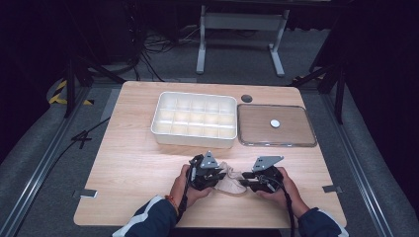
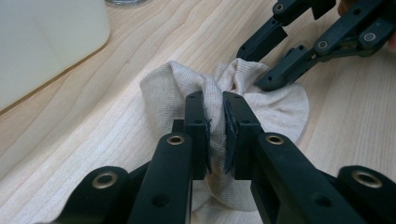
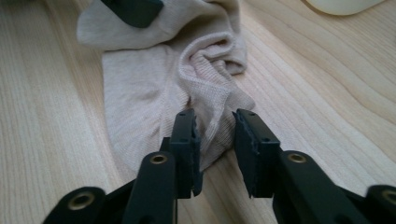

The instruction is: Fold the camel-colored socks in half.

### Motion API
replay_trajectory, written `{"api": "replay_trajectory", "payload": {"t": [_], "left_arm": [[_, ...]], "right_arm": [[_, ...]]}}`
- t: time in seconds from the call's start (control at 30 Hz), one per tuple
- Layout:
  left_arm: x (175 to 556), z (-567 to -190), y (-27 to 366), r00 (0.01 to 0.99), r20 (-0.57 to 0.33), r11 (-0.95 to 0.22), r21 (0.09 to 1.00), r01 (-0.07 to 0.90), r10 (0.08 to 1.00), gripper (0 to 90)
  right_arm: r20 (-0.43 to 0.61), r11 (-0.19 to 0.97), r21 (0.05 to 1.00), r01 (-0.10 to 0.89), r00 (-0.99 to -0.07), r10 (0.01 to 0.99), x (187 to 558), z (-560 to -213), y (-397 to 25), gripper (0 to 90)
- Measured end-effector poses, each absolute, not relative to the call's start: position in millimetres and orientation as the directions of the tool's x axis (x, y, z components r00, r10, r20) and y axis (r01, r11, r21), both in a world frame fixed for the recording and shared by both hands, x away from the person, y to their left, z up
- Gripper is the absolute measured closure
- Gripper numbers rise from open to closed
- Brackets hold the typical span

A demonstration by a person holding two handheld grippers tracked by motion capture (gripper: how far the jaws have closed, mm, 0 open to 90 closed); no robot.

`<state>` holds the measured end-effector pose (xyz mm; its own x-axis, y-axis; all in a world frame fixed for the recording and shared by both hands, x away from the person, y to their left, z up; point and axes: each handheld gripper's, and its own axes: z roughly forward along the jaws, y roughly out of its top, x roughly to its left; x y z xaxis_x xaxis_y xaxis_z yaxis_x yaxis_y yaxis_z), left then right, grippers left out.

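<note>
A beige sock [image 1: 233, 181] lies bunched on the wooden table near its front edge, between my two grippers. My left gripper [image 1: 221, 176] is shut on a raised fold of the sock [image 2: 275, 109], which is pinched tight between its jaws [image 2: 215, 109]. My right gripper [image 1: 245, 181] comes in from the other side. Its jaws stand apart, with one end of the sock [image 3: 140, 93] lying in the gap [image 3: 214, 128]. In the left gripper view the right gripper [image 2: 262, 63] straddles a ridge of cloth.
A white tray with several compartments [image 1: 193, 139] stands behind the sock at mid-table. To its right lies a flat clear lid [image 1: 257, 126] with a white knob [image 1: 274, 123]. A dark round hole [image 1: 246, 98] marks the tabletop behind the lid.
</note>
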<state>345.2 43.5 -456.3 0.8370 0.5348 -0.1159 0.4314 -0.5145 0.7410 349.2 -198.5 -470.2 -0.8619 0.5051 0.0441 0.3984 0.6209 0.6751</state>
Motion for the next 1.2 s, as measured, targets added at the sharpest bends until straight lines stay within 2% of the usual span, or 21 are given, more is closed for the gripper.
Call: {"api": "replay_trajectory", "payload": {"t": [0.47,0.6,0.73,0.83,0.93,1.0,1.03,1.1,1.2], "left_arm": [[345,-465,19,0.819,-0.124,-0.504,0.734,0.455,0.56,79.3],[344,-464,17,0.828,-0.125,-0.496,0.748,0.44,0.547,66.9],[342,-452,27,0.862,-0.139,-0.516,0.751,0.412,0.487,52.9],[339,-436,43,0.897,-0.112,-0.543,0.761,0.355,0.428,46.7],[337,-427,59,0.911,-0.099,-0.551,0.768,0.326,0.401,48.0],[338,-425,74,0.916,-0.109,-0.545,0.774,0.322,0.387,56.6],[339,-426,80,0.914,-0.111,-0.547,0.771,0.326,0.389,58.1],[344,-433,88,0.909,-0.115,-0.553,0.76,0.341,0.401,69.1],[350,-445,86,0.901,-0.126,-0.556,0.748,0.362,0.416,76.4]], "right_arm": [[0.044,0.627,0.674,0.39,-0.869,0.493,350,-471,-198,72.5],[0.047,0.624,0.677,0.39,-0.869,0.492,350,-471,-198,72.5],[0.054,0.62,0.677,0.396,-0.868,0.494,350,-471,-199,72.5],[0.059,0.619,0.677,0.399,-0.867,0.495,351,-471,-199,72.5],[0.063,0.616,0.678,0.4,-0.867,0.494,351,-471,-200,72.4],[0.062,0.617,0.678,0.4,-0.867,0.494,351,-471,-200,72.5],[0.063,0.617,0.678,0.4,-0.867,0.494,351,-471,-200,72.5],[0.069,0.613,0.68,0.402,-0.868,0.492,352,-472,-200,72.5],[0.068,0.615,0.679,0.4,-0.869,0.49,352,-472,-200,72.5]]}}
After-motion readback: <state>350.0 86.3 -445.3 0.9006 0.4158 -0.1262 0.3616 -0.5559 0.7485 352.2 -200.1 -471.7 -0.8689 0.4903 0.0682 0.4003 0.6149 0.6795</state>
